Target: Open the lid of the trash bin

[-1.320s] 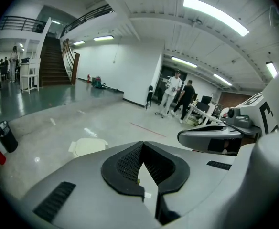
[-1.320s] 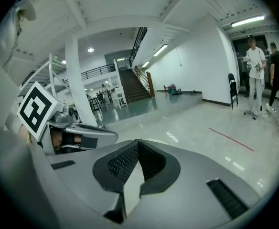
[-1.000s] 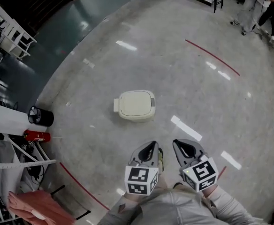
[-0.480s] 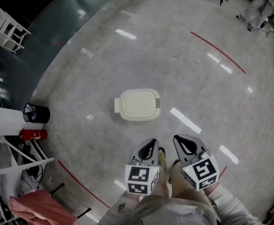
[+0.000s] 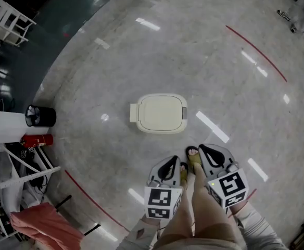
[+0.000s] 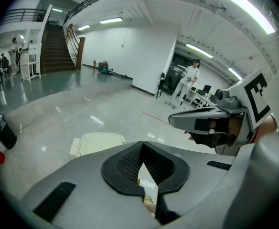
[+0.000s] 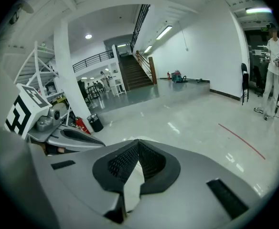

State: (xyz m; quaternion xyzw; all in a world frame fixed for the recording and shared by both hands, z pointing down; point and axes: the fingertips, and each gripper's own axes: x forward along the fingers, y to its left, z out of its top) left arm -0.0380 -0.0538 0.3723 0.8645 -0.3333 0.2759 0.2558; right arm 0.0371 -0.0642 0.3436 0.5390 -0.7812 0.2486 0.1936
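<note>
A cream trash bin [image 5: 160,113] with a rounded square lid stands on the grey floor, lid down flat. It also shows low in the left gripper view, where the trash bin [image 6: 99,143] sits just beyond the jaws. My left gripper [image 5: 168,164] and right gripper [image 5: 206,153] hover side by side short of the bin, apart from it. Both point toward it with jaws shut and nothing between them. In its own view the left gripper [image 6: 141,149] has its jaws together; so has the right gripper [image 7: 138,146].
A black waste basket [image 5: 40,116], a red fire extinguisher [image 5: 37,139] and a white pillar [image 5: 1,126] stand at the left, with a metal rack and pink cloth [image 5: 40,225] below. Red floor lines [image 5: 256,46] cross the far right. A person [image 6: 189,78] stands far off. My sandalled foot [image 5: 193,158] is between the grippers.
The view has closed in on the bin, which now sits nearer the grippers. My bare legs have stepped forward into view. Both grippers stay shut.
</note>
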